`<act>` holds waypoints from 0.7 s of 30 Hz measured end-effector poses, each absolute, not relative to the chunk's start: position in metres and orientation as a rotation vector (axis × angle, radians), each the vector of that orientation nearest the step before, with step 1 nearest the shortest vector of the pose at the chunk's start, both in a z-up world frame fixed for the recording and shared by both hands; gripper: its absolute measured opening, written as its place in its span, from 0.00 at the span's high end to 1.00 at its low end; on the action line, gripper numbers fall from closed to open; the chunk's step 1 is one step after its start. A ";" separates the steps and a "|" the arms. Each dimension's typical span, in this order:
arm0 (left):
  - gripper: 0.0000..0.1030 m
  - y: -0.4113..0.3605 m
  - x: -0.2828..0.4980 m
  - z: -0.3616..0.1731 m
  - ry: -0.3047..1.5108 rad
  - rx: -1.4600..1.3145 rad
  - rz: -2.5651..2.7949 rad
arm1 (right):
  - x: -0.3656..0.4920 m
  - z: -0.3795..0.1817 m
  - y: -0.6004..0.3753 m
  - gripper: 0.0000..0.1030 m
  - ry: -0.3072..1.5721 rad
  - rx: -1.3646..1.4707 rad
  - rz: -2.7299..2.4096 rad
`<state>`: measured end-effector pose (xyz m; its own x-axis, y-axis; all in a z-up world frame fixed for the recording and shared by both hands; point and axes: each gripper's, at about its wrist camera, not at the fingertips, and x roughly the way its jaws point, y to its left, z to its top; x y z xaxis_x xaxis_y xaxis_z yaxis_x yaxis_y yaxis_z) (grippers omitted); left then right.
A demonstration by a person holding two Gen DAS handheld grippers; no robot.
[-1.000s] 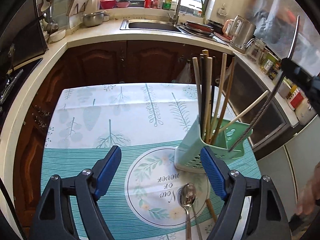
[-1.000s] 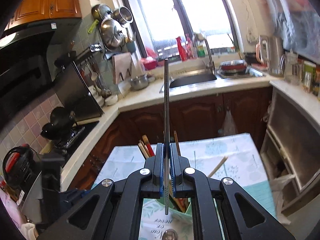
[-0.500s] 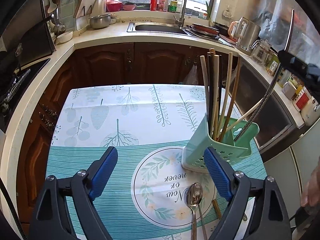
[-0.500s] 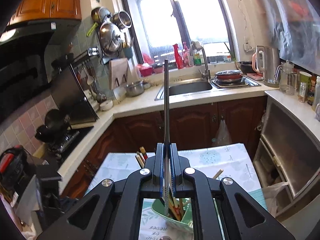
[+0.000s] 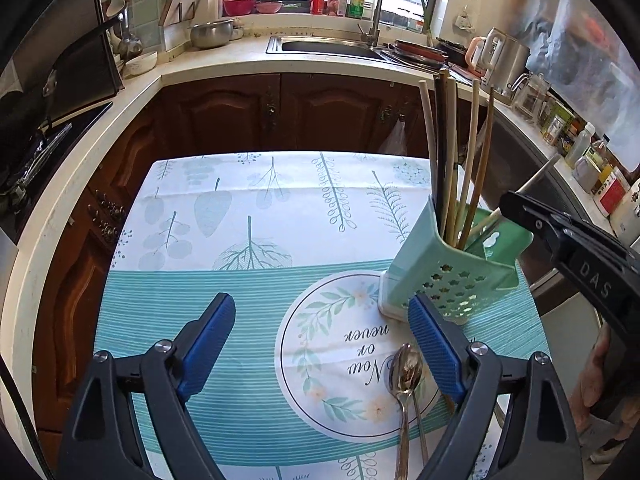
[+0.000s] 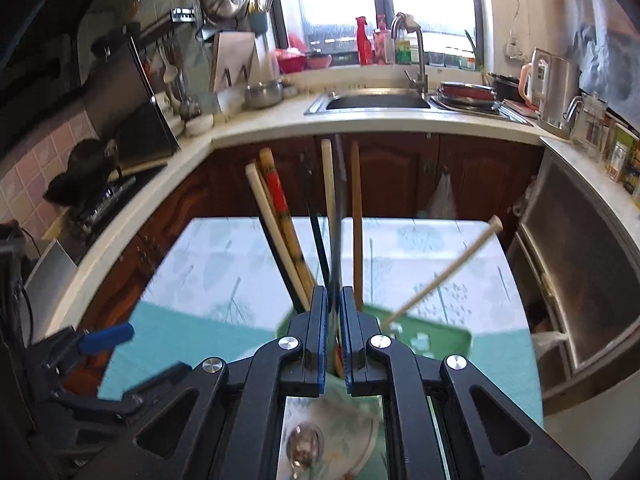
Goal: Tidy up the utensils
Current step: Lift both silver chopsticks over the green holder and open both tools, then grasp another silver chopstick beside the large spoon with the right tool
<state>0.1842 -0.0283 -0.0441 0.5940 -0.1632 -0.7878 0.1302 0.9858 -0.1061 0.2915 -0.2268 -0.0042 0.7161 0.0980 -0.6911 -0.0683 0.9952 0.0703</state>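
now we see our left gripper with its blue-padded jaws spread wide and nothing between them, hovering over the teal and white leaf-print tablecloth on the small table. at about four o'clock from its centre, just inside the right-hand pad, two shiny metal spoons lie side by side on the cloth's round printed medallion. the mint-green perforated plastic utensil holder stands upright at two o'clock in the left wrist view, near the table's right edge, holding a bunch of wooden and dark chopsticks that rise nearly straight, with one pale stick leaning off toward two o'clock in the right wrist view. our right gripper hangs directly above that holder, jaws only a narrow slit apart and opening; a thin grey metal chopstick runs up through the slit toward twelve o'clock, blurred, and we cannot tell whether the pads touch it. a hand shows at four o'clock, behind the right gripper's black body. beyond the table, the steel sink sits at twelve o'clock under the window.
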 end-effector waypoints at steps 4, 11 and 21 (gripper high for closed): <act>0.16 -0.027 0.171 -0.052 0.942 -0.046 -0.174 | 0.269 -0.024 -0.226 0.81 0.797 0.056 0.102; 0.16 -0.028 0.131 -0.069 0.955 -0.009 -0.170 | 0.199 -0.056 -0.223 0.81 0.872 0.101 0.159; 0.16 -0.021 0.067 -0.108 1.015 0.070 -0.155 | 0.106 -0.144 -0.203 0.81 1.081 0.097 0.195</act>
<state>0.0674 -0.0209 -0.1078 0.5181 -0.0967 -0.8499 0.1619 0.9867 -0.0135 0.1058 -0.2033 -0.1435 0.4552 0.2055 -0.8663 -0.1105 0.9785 0.1740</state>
